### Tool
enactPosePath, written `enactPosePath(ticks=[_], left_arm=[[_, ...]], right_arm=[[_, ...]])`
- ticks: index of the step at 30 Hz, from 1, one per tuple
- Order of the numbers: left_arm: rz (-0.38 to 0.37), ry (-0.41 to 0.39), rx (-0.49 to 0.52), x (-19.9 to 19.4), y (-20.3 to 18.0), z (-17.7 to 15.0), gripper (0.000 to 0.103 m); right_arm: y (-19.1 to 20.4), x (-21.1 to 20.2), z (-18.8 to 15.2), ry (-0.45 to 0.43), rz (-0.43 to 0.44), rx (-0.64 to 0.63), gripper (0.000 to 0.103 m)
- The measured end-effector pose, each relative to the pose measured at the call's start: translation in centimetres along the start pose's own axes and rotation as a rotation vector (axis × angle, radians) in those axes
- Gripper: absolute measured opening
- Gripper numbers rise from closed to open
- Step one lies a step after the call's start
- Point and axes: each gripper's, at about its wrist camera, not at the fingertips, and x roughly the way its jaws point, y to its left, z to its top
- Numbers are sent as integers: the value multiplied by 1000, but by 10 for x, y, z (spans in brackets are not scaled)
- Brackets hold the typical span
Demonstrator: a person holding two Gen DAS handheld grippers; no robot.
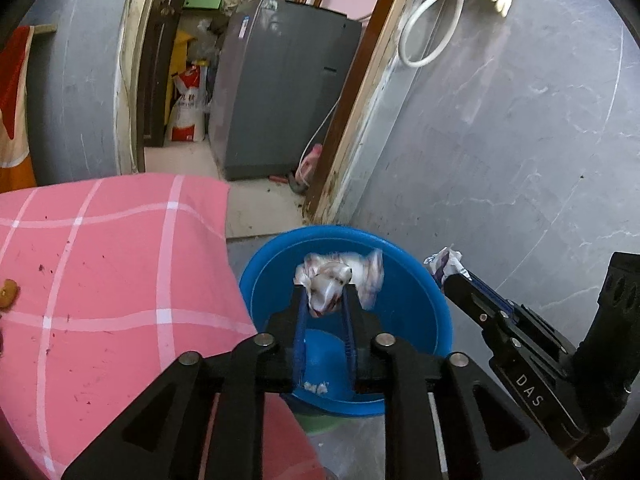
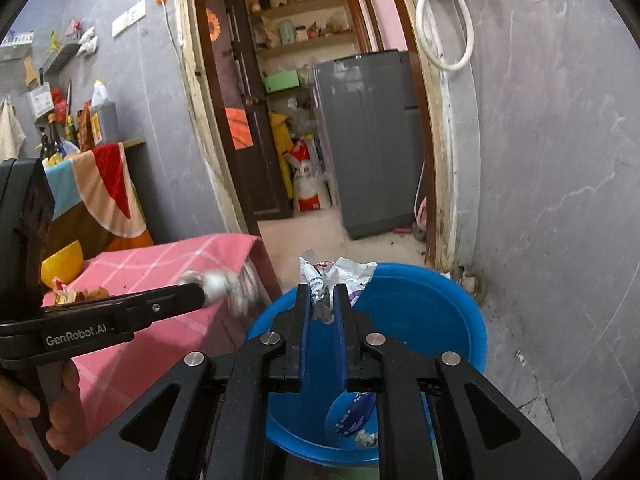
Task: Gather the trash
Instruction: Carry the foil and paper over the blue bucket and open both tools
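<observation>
Crumpled white wrapper (image 1: 336, 280) sits pinched in the left claw (image 1: 325, 294) over the round blue plastic tub (image 1: 420, 320); right claw (image 2: 322, 294) is pinching another crumpled wrapper (image 2: 340, 276).

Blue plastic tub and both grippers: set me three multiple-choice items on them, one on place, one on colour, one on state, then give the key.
1. Where does the round blue plastic tub stand?
A. on the pink checked cloth
B. on the floor beside the cloth-covered table, near the grey wall
C. on a shelf in the back room

2. What colour are the pads inside the left gripper?
A. blue
B. yellow
C. white

3. What is the state of the right gripper?
A. open and empty
B. shut on a crumpled white printed wrapper
C. shut on a yellow bowl

Key: 1 B, the tub sits low next to the hanging edge of the pink checked cloth. 2 A, blue strips line both fingers. 3 B, the crumpled white printed wrapper sticks up from between its fingers, over the tub.
</observation>
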Motion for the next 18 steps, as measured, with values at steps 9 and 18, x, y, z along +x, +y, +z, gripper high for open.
enactPosePath(ticks=[9,18], left_arm=[[7,3,-4,-8,6,-4,27],[30,-159,-39,-59,27,-11,58]], right_arm=[[1,1,-1,15,-4,17,27],[18,-24,15,-66,-7,8,49]])
